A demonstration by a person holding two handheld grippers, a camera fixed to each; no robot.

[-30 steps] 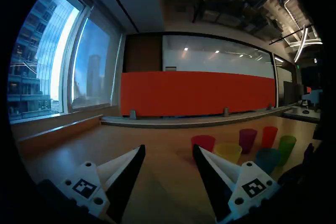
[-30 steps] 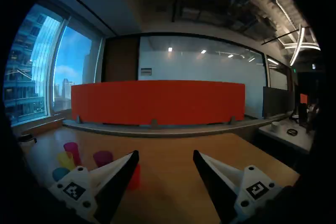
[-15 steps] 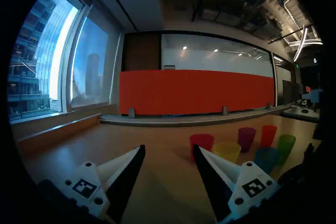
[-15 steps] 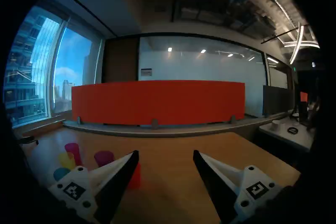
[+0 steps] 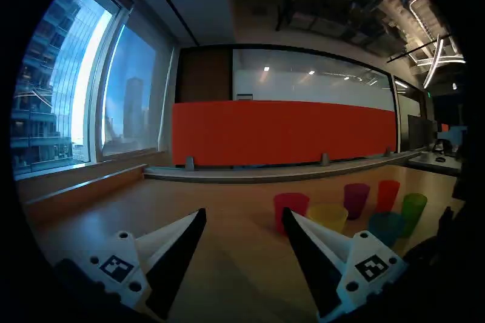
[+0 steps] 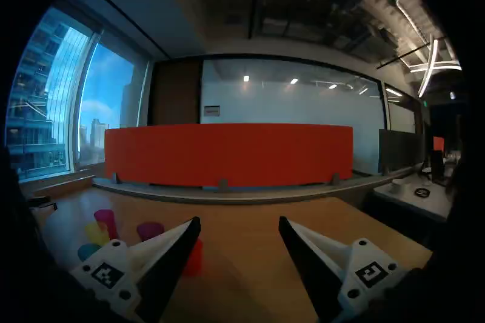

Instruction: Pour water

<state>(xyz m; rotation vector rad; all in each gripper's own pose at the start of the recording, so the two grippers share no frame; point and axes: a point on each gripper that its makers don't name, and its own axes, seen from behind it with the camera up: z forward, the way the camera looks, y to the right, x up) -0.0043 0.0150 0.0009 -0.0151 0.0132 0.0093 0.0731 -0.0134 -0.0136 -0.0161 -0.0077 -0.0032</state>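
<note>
Several coloured plastic cups stand grouped on the wooden table (image 5: 242, 274). In the left gripper view they are right of centre: a red cup (image 5: 291, 203), a yellow cup (image 5: 328, 217), a purple cup (image 5: 356, 192), an orange cup (image 5: 388, 194), a green cup (image 5: 413, 206) and a blue cup (image 5: 384, 226). My left gripper (image 5: 243, 214) hangs open and empty, its right finger just in front of the red cup. The right gripper view has the cups low on the left: pink cup (image 6: 107, 222), purple cup (image 6: 149, 230), a red cup (image 6: 194, 256) partly behind my finger. My right gripper (image 6: 239, 221) is open and empty.
An orange partition (image 5: 285, 132) on a grey rail closes the table's far edge. Tall windows (image 5: 66, 99) run along the left side. A second desk (image 6: 418, 193) with small items stands off to the right, past the table's right edge.
The left gripper's fingers have spread slightly wider. The right gripper has tipped up a little, so the partition and cups sit lower in its view.
</note>
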